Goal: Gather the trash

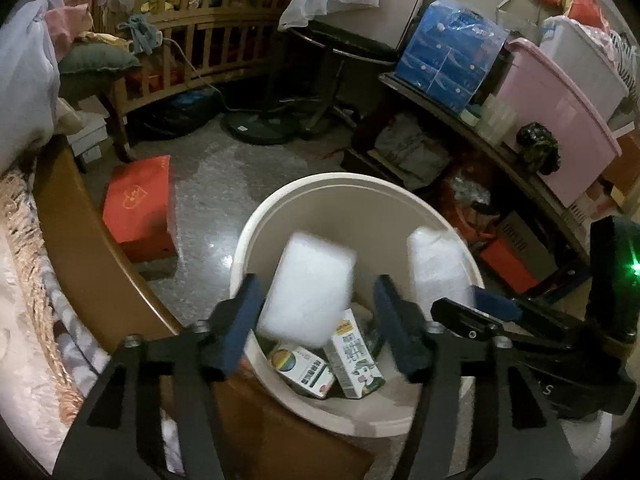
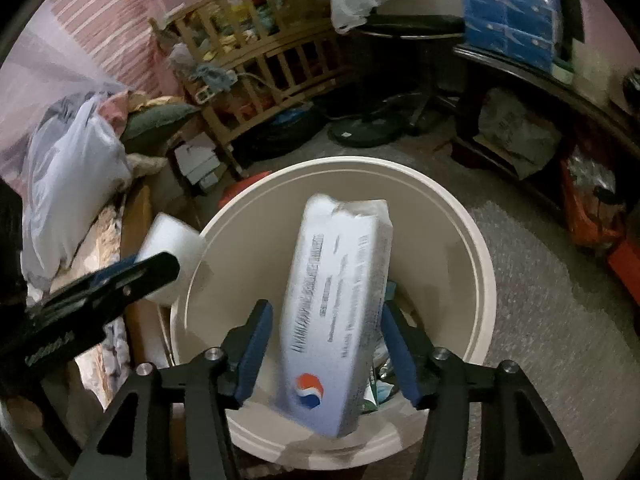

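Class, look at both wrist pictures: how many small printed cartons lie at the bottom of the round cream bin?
2. The rainbow-logo carton lies at the bottom left; the cartoon-print carton leans beside it on the right. The white foam block above may hide more.

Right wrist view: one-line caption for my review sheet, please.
Right gripper, jaws open, releases a white printed packet into the cream bin.

Red box (image 1: 138, 208) on floor, wooden crib (image 1: 192, 36) behind, blue pkg (image 1: 452, 56) & pink tub (image 1: 560, 128) on shelf
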A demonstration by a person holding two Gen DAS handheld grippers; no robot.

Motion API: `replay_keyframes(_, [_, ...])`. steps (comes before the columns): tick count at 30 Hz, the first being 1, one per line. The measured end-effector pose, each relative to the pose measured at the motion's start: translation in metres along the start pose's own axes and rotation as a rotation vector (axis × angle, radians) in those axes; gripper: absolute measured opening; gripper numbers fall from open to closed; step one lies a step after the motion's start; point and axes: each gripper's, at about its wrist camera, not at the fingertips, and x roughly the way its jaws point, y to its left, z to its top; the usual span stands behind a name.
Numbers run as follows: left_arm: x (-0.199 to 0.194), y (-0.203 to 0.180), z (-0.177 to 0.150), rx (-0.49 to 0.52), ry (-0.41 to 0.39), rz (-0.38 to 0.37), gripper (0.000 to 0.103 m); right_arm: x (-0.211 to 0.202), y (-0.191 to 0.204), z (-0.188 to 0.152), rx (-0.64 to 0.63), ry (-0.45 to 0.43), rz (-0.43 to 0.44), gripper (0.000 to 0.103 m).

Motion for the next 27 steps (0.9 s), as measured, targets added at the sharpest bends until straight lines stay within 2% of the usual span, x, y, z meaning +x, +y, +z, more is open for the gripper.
replay_keyframes(1, [-0.002, 0.0, -0.001, 0.0, -0.012, 0.004, 0.064, -0.001, -0.002, -0.001, 0.009, -0.003, 0.002, 0.065])
replay_keyframes(2, [-0.003, -0.001, -0.001, 0.002, -0.017, 0.013, 0.066, -0.002, -0.003, -0.001, 0.015, -0.007, 0.002, 0.067])
replay_keyframes(4, [-0.01, -0.002, -0.003, 0.014, -0.037, 0.066, 0.066, -0.005, -0.002, -0.003, 0.008, -0.012, -0.009, 0.067])
replay_keyframes(7, [-0.025, 0.001, -0.008, 0.003, -0.063, 0.096, 0.066, -0.012, 0.006, -0.006, -0.02, -0.03, -0.029, 0.067])
replay_keyframes(12, [-0.065, 0.011, -0.02, -0.011, -0.134, 0.152, 0.066, -0.043, 0.027, -0.013, -0.077, -0.146, -0.097, 0.067])
replay_keyframes(15, [-0.097, 0.017, -0.032, -0.01, -0.204, 0.216, 0.066, -0.065, 0.043, -0.017, -0.102, -0.214, -0.125, 0.067])
replay_keyframes(19, [-0.13, 0.021, -0.044, -0.019, -0.278, 0.27, 0.066, -0.092, 0.06, -0.022, -0.116, -0.293, -0.122, 0.067])
replay_keyframes(23, [-0.157, 0.027, -0.053, -0.06, -0.342, 0.289, 0.066, -0.116, 0.081, -0.026, -0.147, -0.353, -0.111, 0.067])
replay_keyframes(27, [-0.175, 0.028, -0.061, -0.036, -0.38, 0.312, 0.066, -0.133, 0.096, -0.03, -0.165, -0.393, -0.098, 0.068])
